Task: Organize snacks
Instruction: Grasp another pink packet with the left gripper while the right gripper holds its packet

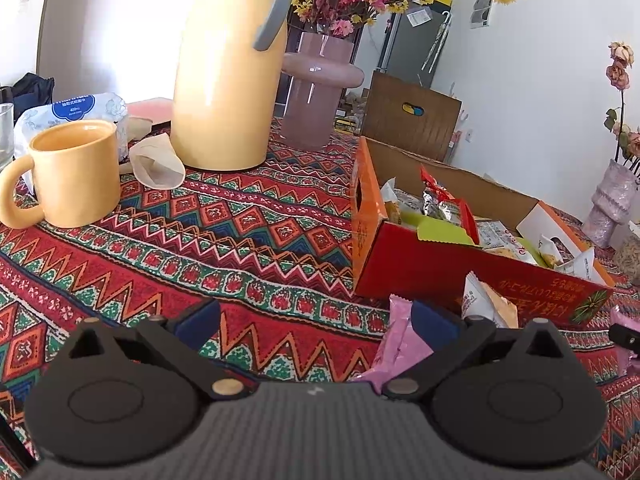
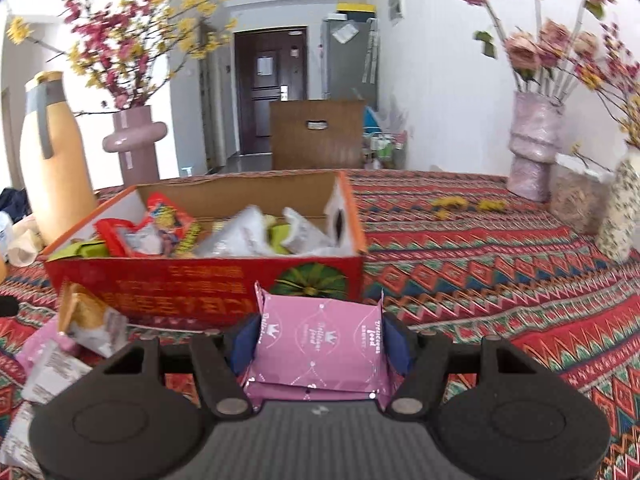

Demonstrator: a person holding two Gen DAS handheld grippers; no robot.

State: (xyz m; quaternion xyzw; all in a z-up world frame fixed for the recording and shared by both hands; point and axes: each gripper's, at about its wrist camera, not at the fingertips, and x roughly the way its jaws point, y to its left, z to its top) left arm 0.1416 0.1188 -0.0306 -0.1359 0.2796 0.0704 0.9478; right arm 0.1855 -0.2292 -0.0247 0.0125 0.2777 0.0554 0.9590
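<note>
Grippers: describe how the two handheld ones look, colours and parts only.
The left gripper and right gripper look alike: matte black bodies with two round discs, angled black link arms on brass-coloured pins, a ribbed grey centre plate, and dark blue pads on the fingertips. No cables, sleeves or hands show.

Ahead of the pink packet (image 2: 320, 344), the red box's (image 2: 200, 280) near wall stands in the way. To its right the bench (image 2: 500, 264) lies bare up to the vases (image 2: 534, 148). Loose packets (image 2: 88, 320) crowd the left.
</note>
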